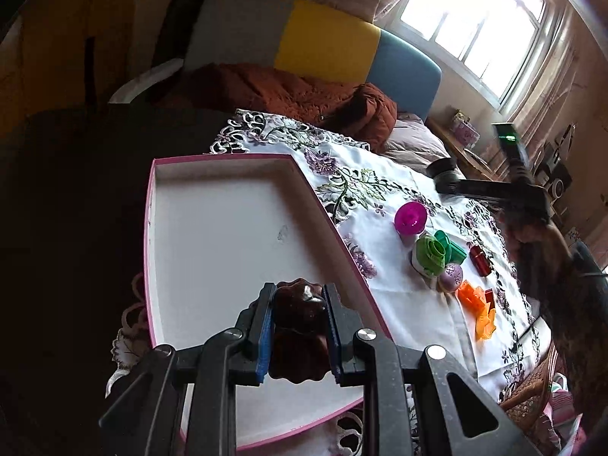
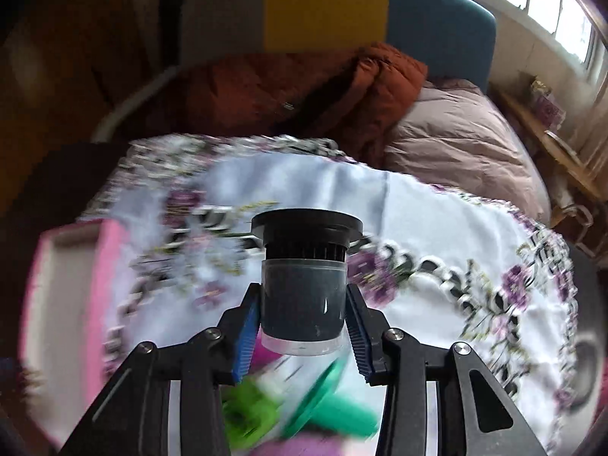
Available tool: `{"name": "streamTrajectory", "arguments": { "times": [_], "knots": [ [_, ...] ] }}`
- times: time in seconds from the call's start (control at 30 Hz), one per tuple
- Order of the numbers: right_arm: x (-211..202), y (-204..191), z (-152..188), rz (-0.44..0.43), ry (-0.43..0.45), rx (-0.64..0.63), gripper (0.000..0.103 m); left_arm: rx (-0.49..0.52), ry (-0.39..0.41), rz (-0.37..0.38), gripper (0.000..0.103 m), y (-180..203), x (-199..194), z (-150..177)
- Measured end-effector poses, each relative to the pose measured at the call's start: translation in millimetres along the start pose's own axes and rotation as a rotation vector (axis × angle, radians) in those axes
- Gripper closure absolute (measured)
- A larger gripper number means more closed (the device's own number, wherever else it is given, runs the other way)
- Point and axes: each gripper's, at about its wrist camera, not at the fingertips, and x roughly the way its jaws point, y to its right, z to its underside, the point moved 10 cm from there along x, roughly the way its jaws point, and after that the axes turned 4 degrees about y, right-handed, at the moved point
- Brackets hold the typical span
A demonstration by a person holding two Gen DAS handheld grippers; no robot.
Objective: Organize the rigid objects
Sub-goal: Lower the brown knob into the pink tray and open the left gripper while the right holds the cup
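While the left gripper (image 1: 300, 326) is hanging over the near end of a shallow pink-edged white tray (image 1: 212, 228), its blue-padded jaws are clenching a dark brown scalloped mould (image 1: 300, 315) between them, the pads pressing on both of its sides. That tray is sitting on a white tablecloth (image 1: 399, 190) embroidered with purple flowers and cut-out lace, and nothing else is showing inside it. Beside the tray, to its right in the left wrist view, a small cluster is lying on the cloth: a magenta cup-shaped piece (image 1: 410, 218), a lime green ribbed piece (image 1: 429, 254) touching a darker green one (image 1: 452, 249), a lilac glittery egg (image 1: 450, 277) just in front of them, a dark red cylinder (image 1: 479, 260) and an orange star-edged cutter (image 1: 477, 302).

In the blurred right wrist view the right gripper (image 2: 302, 326) is gripping a dark cylindrical jar (image 2: 304, 304) with a wide black ribbed lid, the pads closing against its clear walls, and the jar is standing upright above the cloth. Smeared green and magenta shapes are showing just below it. A rust-coloured quilted jacket (image 1: 288, 91) is lying behind the table
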Motion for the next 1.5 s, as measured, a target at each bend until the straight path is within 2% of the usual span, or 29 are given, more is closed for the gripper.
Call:
{"name": "streamTrajectory", "arguments": {
  "times": [0.13, 0.27, 0.4, 0.53, 0.63, 0.77, 0.9, 1.13, 1.2, 1.23, 1.33, 1.5],
  "knots": [
    [-32, -37, 24, -0.111, 0.026, -0.011, 0.06, -0.007, 0.014, -0.006, 0.08, -5, -8, 2],
    [-36, -75, 66, -0.188, -0.014, -0.04, 0.06, -0.011, 0.03, -0.021, 0.08, -13, -18, 4],
    [-19, -88, 107, -0.2, -0.077, -0.051, 0.06, -0.035, 0.041, -0.028, 0.08, -26, -24, 1],
    [-2, -92, 126, -0.184, -0.103, -0.071, 0.06, -0.044, 0.05, -0.038, 0.08, -38, -21, -15],
    [0, -94, 128, -0.174, -0.096, -0.093, 0.06, -0.024, 0.063, -0.064, 0.08, -46, -12, -32],
    [0, -95, 130, -0.17, -0.091, -0.114, 0.06, -0.035, 0.034, -0.089, 0.08, -61, 15, -51],
    [1, -99, 129, -0.165, -0.087, -0.133, 0.06, -0.001, 0.01, -0.131, 0.08, -71, 46, -66],
    [1, -99, 128, -0.162, -0.084, -0.149, 0.06, 0.016, 0.002, -0.218, 0.079, -95, 83, -89],
    [1, -99, 128, -0.162, -0.085, -0.148, 0.06, 0.027, 0.015, -0.255, 0.077, -100, 88, -96],
    [2, -99, 128, -0.162, -0.085, -0.147, 0.06, 0.031, 0.018, -0.264, 0.073, -102, 89, -98],
    [2, -99, 128, -0.162, -0.085, -0.146, 0.06, 0.002, 0.014, -0.248, 0.06, -102, 85, -103],
    [2, -99, 128, -0.16, -0.085, -0.145, 0.06, -0.027, 0.061, -0.265, 0.06, -102, 48, -97]
  ]
}}
